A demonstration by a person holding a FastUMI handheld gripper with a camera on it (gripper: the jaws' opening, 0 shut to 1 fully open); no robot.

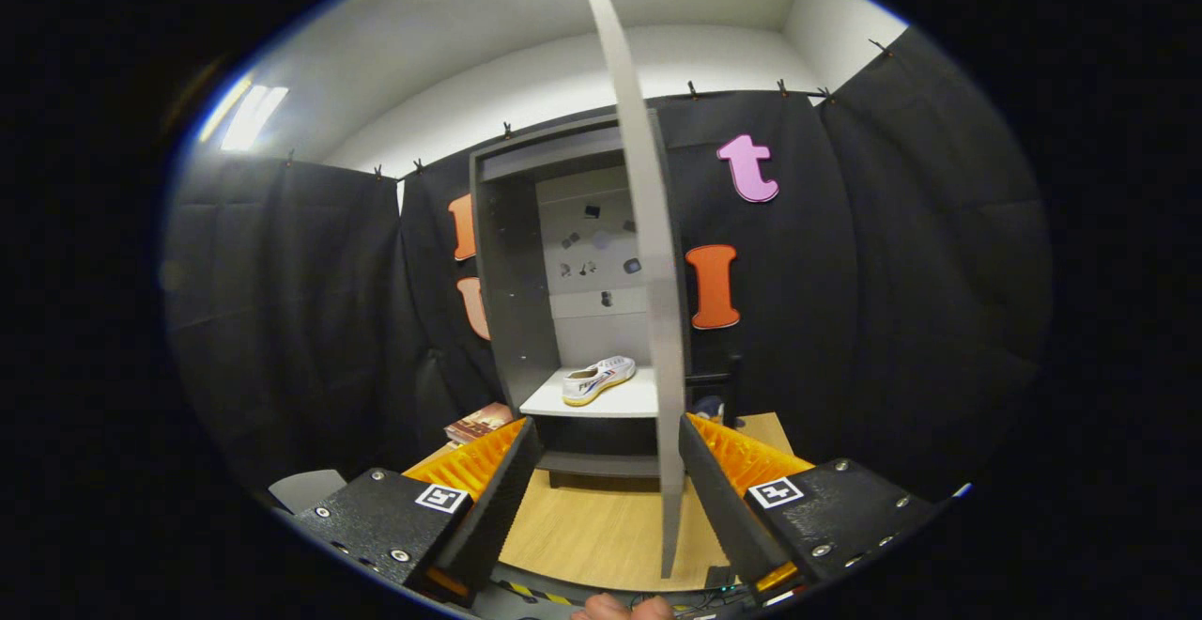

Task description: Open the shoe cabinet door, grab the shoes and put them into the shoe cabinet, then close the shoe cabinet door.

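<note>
Fingers of the gripper [608, 498] stand wide apart and hold nothing; the left finger [498, 488] is clear of everything, while the right finger [728, 498] lies just beside the door's free edge. Between the fingers, nearer the right one, the shoe cabinet door [648, 254] stands open, seen edge-on (a thin, stiff panel, probably light and free-swinging on its hinges). Beyond the fingers the shoe cabinet [507, 301] is open, with a white shoe [598, 379] lying on its pale shelf [620, 404]. Closing likely needs only a push or a pinch at the door's free edge; the smooth face may slip under a glancing contact.
</note>
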